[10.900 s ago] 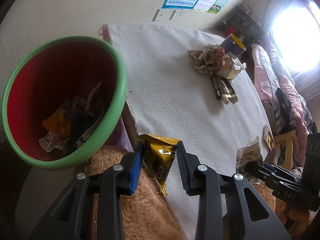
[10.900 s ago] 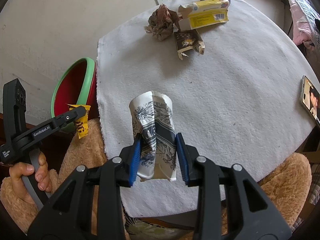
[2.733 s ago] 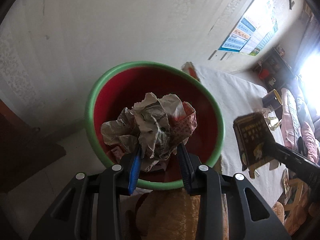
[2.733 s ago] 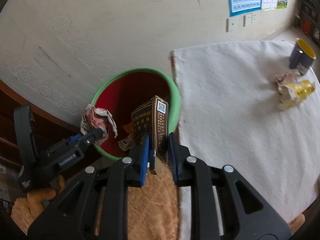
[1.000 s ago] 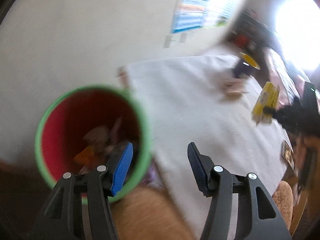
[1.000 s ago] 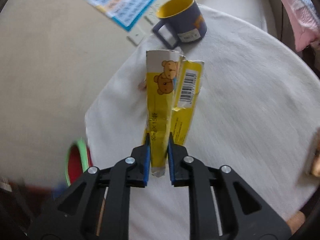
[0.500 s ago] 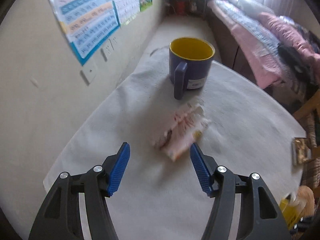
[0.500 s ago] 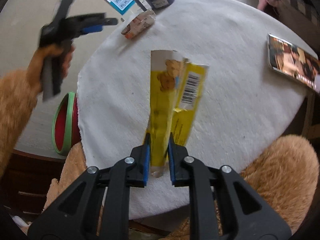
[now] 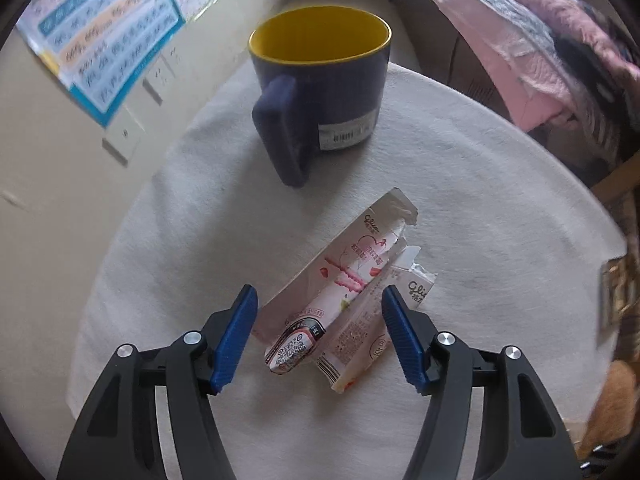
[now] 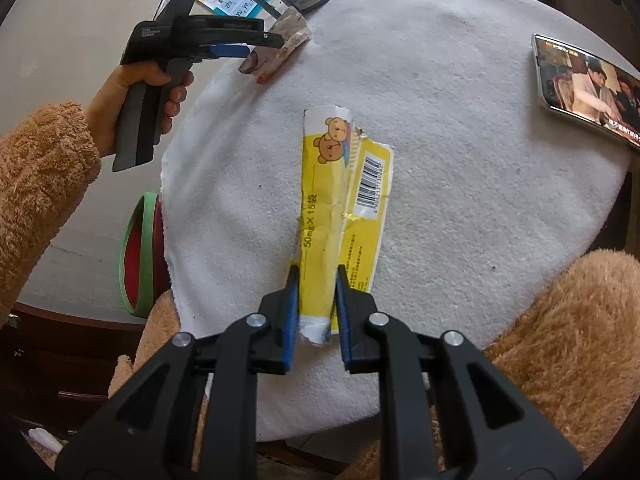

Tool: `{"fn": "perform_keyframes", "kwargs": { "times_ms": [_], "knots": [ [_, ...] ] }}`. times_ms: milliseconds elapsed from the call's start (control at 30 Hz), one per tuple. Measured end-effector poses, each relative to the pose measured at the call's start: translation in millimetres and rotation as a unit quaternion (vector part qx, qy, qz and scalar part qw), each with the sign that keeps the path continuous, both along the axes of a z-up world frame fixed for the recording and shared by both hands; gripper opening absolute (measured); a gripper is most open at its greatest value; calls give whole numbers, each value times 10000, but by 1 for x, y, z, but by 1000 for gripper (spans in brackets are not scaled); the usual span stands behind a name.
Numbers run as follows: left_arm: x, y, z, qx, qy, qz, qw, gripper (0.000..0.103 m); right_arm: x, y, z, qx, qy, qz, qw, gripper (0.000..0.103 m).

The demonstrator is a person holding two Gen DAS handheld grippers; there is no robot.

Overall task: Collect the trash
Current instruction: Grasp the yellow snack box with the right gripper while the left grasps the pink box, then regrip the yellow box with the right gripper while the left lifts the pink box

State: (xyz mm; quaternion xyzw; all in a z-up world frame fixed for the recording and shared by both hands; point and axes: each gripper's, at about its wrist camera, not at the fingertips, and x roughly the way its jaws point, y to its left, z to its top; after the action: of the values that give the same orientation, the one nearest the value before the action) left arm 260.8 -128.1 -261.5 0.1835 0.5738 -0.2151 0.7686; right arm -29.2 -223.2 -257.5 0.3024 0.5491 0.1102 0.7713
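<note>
My left tool point(image 9: 318, 332) has its blue-padded jaws spread wide, one on either side of the torn pink-and-white snack wrapper point(image 9: 344, 300) that lies flat on the round tabletop covered in white towelling point(image 9: 500, 208). The pads flank the wrapper's near end; I cannot tell whether either one touches it. Just beyond the wrapper stands a dark blue mug with a yellow inside point(image 9: 324, 80), upright, its handle turned towards me.

My right tool point(image 10: 316, 300) is pinching the near end of a flattened yellow carton printed with a bear and a barcode point(image 10: 340, 200), which points away from me over the cloth. From this side I see the left tool point(image 10: 240, 44) held in a bare hand above the pink wrapper point(image 10: 280, 50) at the far edge. The red bin with a green rim point(image 10: 140, 248) sits below the tabletop's left edge. A smartphone with a lit screen point(image 10: 584, 80) lies on the right of the cloth, well apart from the carton.
</note>
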Motion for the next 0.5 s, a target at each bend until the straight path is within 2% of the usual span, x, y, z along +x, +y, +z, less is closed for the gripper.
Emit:
{"fn": "perform_keyframes", "kwargs": {
  "times_ms": [33, 67, 100, 133, 200, 333, 400, 433, 500],
  "knots": [
    [-2, 2, 0, -106, 134, 76, 9998, 48, 1, 1, 1, -9, 5, 2, 10000, 18],
    [-4, 4, -3, -160, 326, 126, 9993, 32, 1, 1, 1, -21, 7, 4, 10000, 21],
    [-6, 3, -5, -176, 423, 163, 9988, 23, 1, 2, 1, -36, 4, 9, 10000, 22],
    [-12, 6, -5, -221, 442, 199, 9986, 23, 1, 5, 2, -75, 2, 16, 10000, 22],
    [-19, 8, -2, -343, 394, 153, 9985, 12, 1, 6, 3, -127, 5, 38, 9999, 27],
    [-41, 24, 10, -579, 307, 307, 9974, 7, 0, 11, 5, -304, 36, 99, 9995, 33],
    [-57, 41, 22, -896, 258, 602, 9938, 6, -1, 13, 7, -420, 25, 132, 9990, 40],
    [-68, 53, 28, -1074, 246, 769, 9909, 6, -1, 15, 9, -479, 12, 144, 9987, 40],
    [-83, 71, 34, -1183, 208, 990, 9878, 6, -2, 18, 11, -548, -7, 166, 9984, 43]
  ]
}}
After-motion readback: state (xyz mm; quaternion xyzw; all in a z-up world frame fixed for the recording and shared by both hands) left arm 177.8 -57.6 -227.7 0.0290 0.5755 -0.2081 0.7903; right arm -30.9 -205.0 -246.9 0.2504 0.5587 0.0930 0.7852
